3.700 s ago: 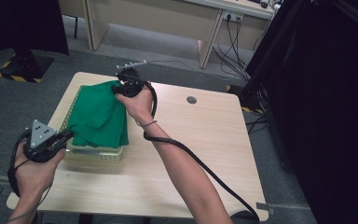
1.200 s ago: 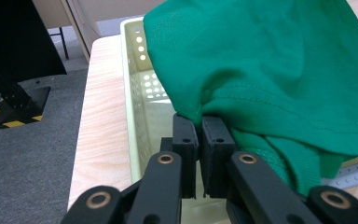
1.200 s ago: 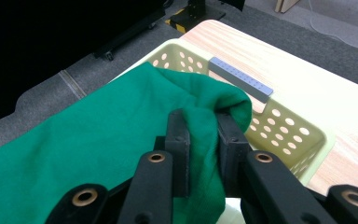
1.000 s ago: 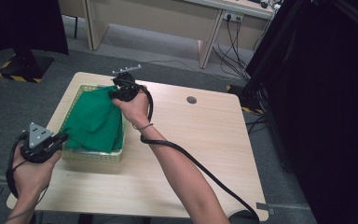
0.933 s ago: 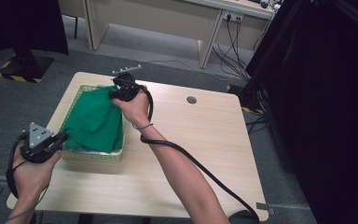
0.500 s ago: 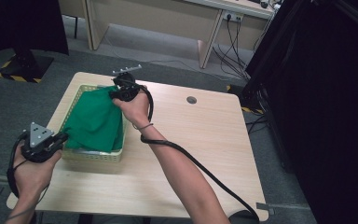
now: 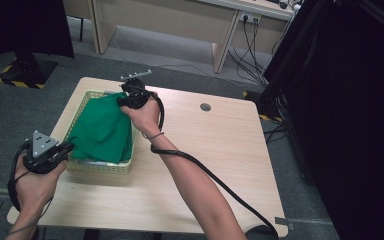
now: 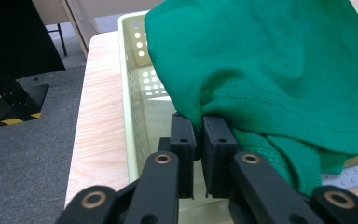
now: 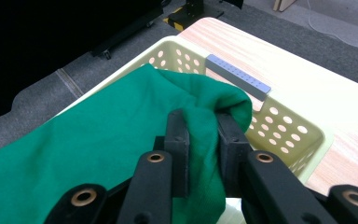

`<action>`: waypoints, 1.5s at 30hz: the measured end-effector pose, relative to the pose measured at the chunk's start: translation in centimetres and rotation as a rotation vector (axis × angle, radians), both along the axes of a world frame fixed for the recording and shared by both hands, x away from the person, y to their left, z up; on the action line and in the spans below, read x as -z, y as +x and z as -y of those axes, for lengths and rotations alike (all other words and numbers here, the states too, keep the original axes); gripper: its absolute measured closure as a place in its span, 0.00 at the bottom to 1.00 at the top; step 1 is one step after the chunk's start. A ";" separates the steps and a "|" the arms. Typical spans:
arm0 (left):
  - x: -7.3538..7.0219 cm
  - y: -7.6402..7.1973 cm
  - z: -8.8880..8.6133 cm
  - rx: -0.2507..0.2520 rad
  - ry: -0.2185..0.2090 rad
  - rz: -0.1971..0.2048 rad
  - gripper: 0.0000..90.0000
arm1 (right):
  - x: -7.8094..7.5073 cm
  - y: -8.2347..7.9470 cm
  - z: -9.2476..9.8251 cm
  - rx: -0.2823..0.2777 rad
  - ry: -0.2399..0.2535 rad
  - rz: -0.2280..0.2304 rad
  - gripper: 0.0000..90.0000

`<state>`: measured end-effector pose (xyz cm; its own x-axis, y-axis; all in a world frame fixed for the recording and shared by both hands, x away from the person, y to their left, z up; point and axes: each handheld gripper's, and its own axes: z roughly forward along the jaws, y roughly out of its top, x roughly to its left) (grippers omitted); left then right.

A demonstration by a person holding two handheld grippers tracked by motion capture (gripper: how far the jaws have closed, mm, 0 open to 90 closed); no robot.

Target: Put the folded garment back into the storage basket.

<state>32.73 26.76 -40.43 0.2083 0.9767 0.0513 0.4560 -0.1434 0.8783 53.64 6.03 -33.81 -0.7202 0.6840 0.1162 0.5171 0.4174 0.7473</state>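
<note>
Both hands lower the green cloth (image 7: 102,131) into the basket (image 7: 100,167). The right hand-held gripper (image 9: 200,128) pinches a fold; the left hand-held gripper (image 8: 198,140) nips the hem, its grip just easing. Letting go looks next.

Your right gripper (image 9: 199,126): jaws rise from the bottom edge, clamped on a fold of cloth.
Green cloth (image 9: 88,144): bunched between your jaws, spreading away to the lower left and covering much of the basket.
Basket (image 9: 279,126): pale yellow, perforated walls, sitting on the table under the cloth.
Grey strip (image 9: 238,76): lies along the basket's far rim.
Table (image 9: 317,88): light wood, to your right.
Floor (image 9: 74,74): grey, dark beyond.
</note>
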 end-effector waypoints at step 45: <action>-0.9 0.4 2.3 0.020 -0.040 0.036 0.48 | 0.9 -0.2 2.7 0.028 -0.072 0.028 0.58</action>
<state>33.12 24.50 -39.51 0.2261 0.9739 0.0203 0.4212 -0.1165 0.8995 53.44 3.33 -34.73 -0.7030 0.7098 0.0457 0.5084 0.4565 0.7301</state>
